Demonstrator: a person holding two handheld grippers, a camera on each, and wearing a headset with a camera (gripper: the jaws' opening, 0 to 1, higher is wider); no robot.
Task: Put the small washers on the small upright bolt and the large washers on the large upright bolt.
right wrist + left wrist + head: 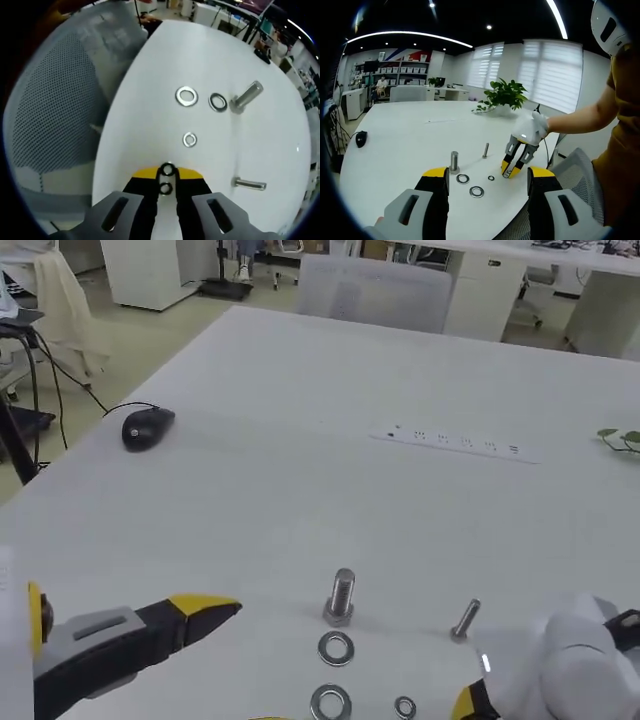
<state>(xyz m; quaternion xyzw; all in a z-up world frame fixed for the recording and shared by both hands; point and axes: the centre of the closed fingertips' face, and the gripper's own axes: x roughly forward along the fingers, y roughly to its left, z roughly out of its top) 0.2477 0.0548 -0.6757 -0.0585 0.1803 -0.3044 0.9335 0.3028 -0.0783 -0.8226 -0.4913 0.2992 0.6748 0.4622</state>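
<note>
Overhead first, in the head view: the white workbench top (300,440) carries the large upright steel bolt (340,597) near its front edge. The small upright steel bolt (465,620) stands off to its right. Two large steel washers (336,648) lie flat just in front of the large bolt, one behind the other. A loose small steel washer (405,707) lies to their right. A black computer mouse (147,427) and a white power strip (455,443) sit well back, with wide bare surface between them and the bolts.

Next, the left gripper view: the left gripper (488,174) hangs near the table's front edge, its yellow-tipped jaws spread wide with nothing between them. This view adds what the head view crops. The right gripper (507,170), in a white-gloved hand (531,130), tips down just right of the loose small washer. A green potted plant (505,95) stands at the far edge.

Last, the right gripper view: the jaws are pinched on a second small steel washer (167,170), held at the tips above the table and close to its rim. A grey mesh chair (50,110) lies just past that rim. Ahead, the loose small washer lies nearest, the large washers and the large bolt beyond it, and the small bolt off to the right with open surface around it.
</note>
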